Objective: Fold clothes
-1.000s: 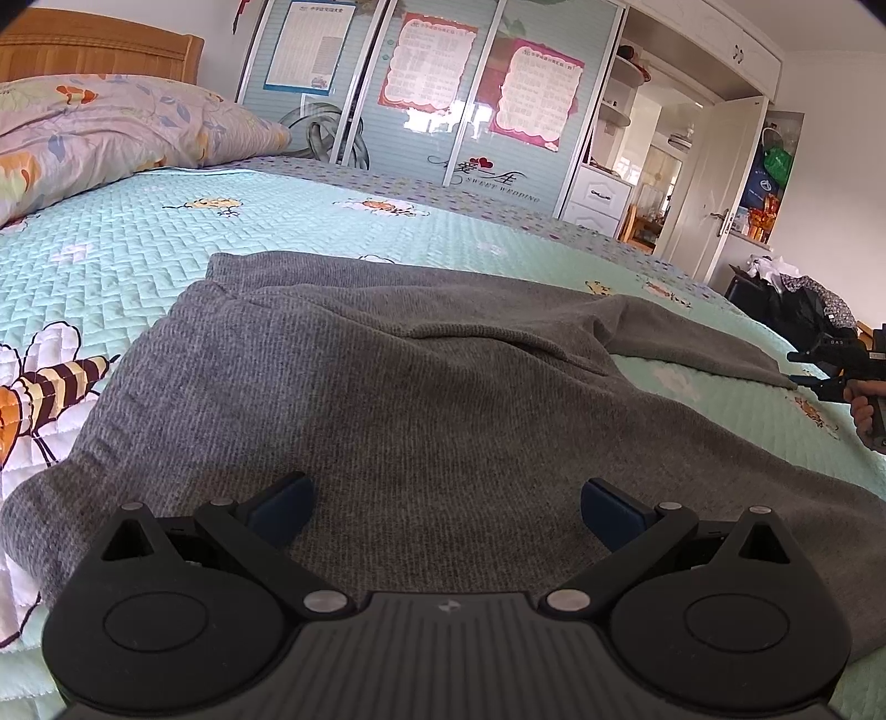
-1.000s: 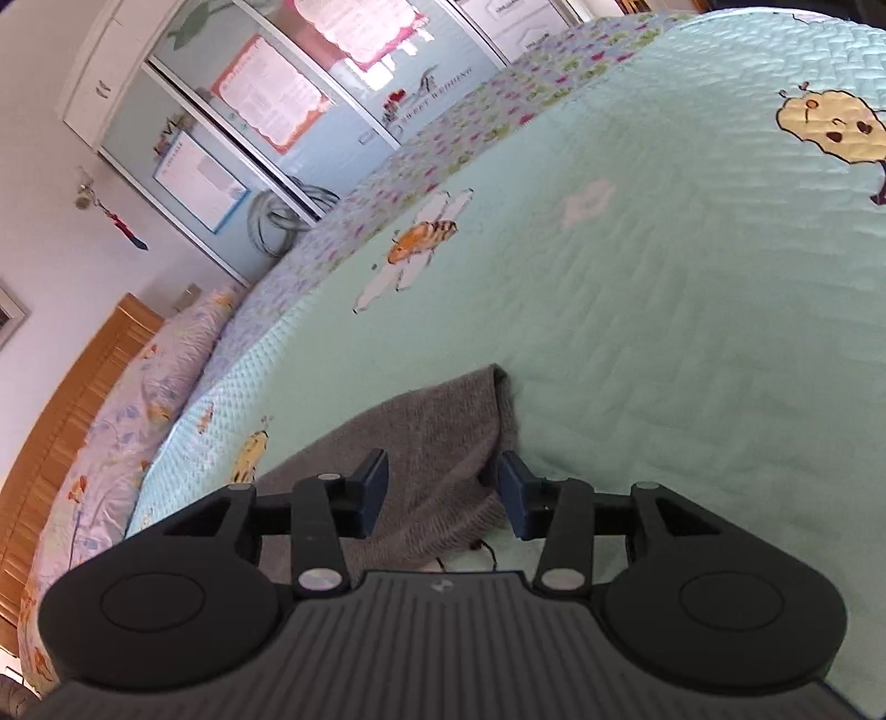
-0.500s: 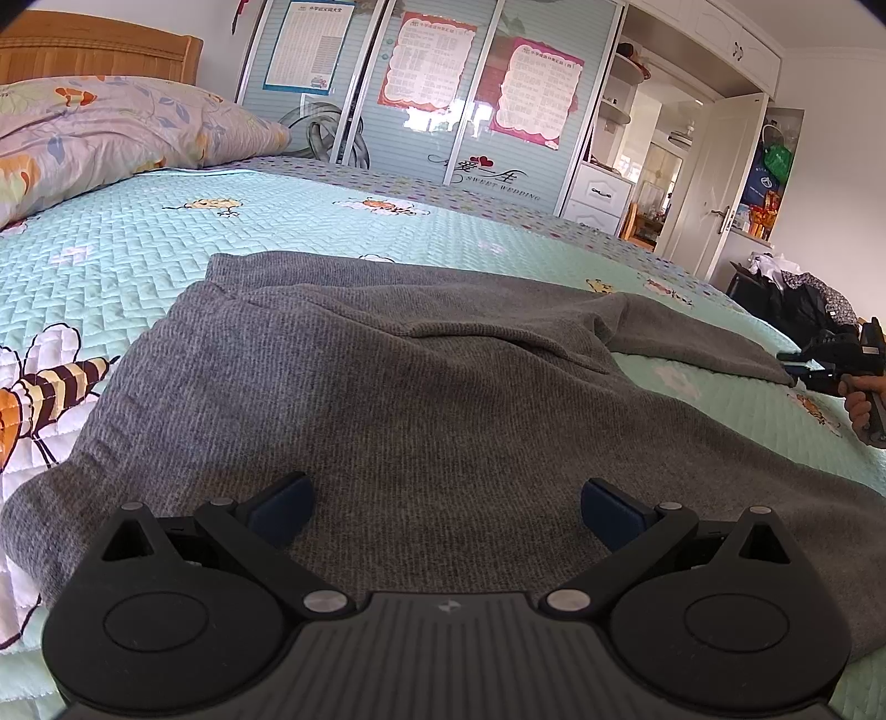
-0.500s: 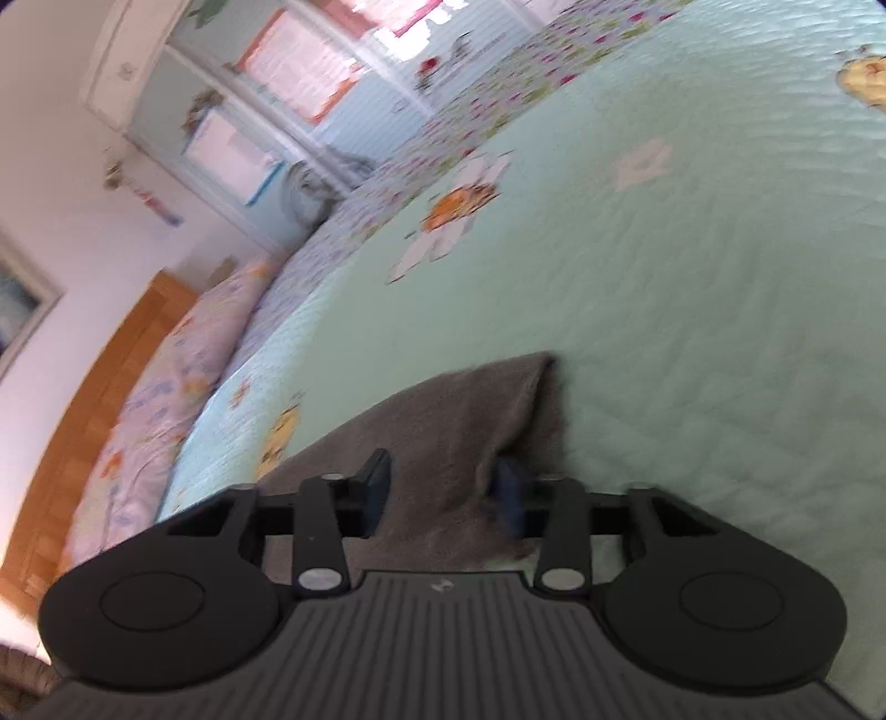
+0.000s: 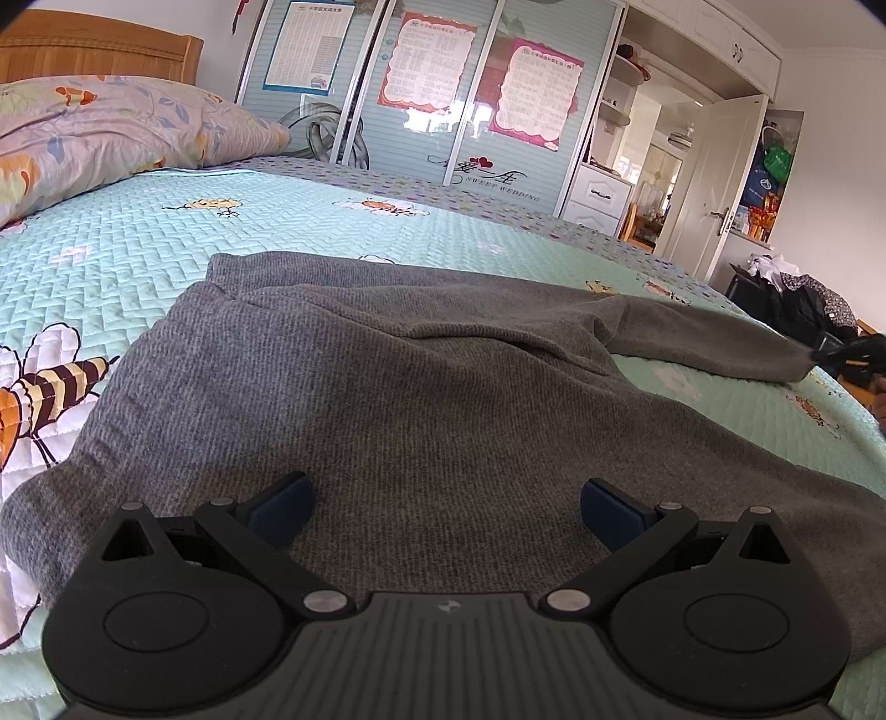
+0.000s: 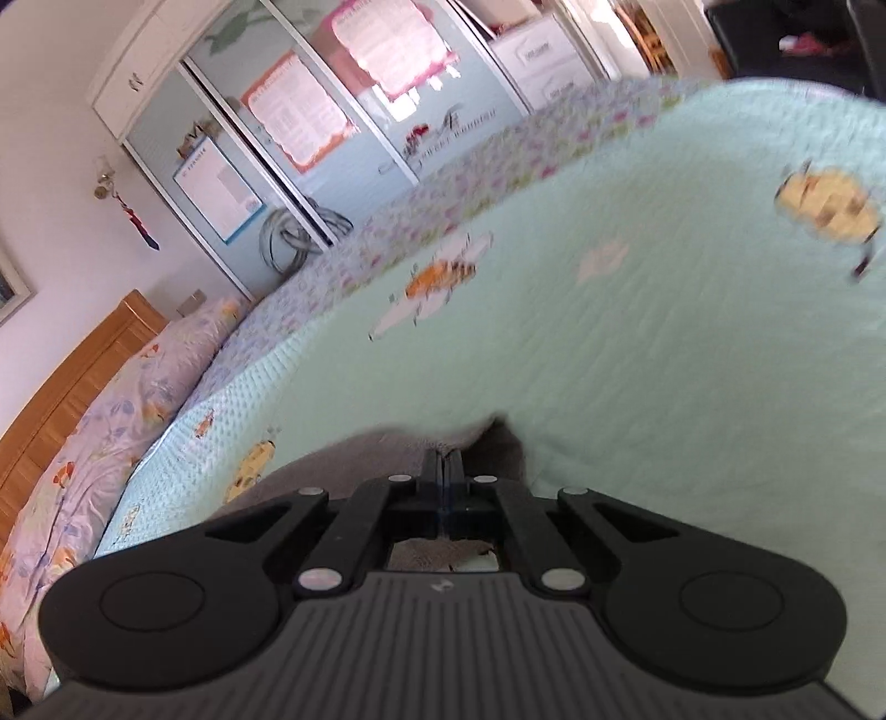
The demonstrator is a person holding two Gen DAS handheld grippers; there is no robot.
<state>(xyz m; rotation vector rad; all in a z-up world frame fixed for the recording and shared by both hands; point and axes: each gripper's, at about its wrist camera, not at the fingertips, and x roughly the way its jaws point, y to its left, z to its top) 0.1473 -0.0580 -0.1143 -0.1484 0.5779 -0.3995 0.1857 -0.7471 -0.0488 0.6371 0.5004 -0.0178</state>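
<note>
A grey knit sweater (image 5: 432, 399) lies spread across the bed, one sleeve (image 5: 714, 343) stretched out to the right. My left gripper (image 5: 446, 501) hovers open just above the sweater's near hem, nothing between its fingers. At the far right of the left wrist view my right gripper (image 5: 819, 344) pinches the sleeve's cuff. In the right wrist view that right gripper (image 6: 441, 462) is shut on the grey sleeve end (image 6: 387, 443), which is lifted a little off the quilt.
The bed carries a mint-green quilt (image 5: 138, 238) with bee prints. A floral pillow (image 5: 111, 133) and a wooden headboard (image 5: 99, 52) stand at the far left. Wardrobe doors (image 5: 443, 94) run behind the bed. Dark bags (image 5: 797, 299) sit by the bed's right side.
The right gripper's jaws have closed on the sleeve end and lifted it slightly, the view tilting and blurring. The left gripper has stayed where it was, open.
</note>
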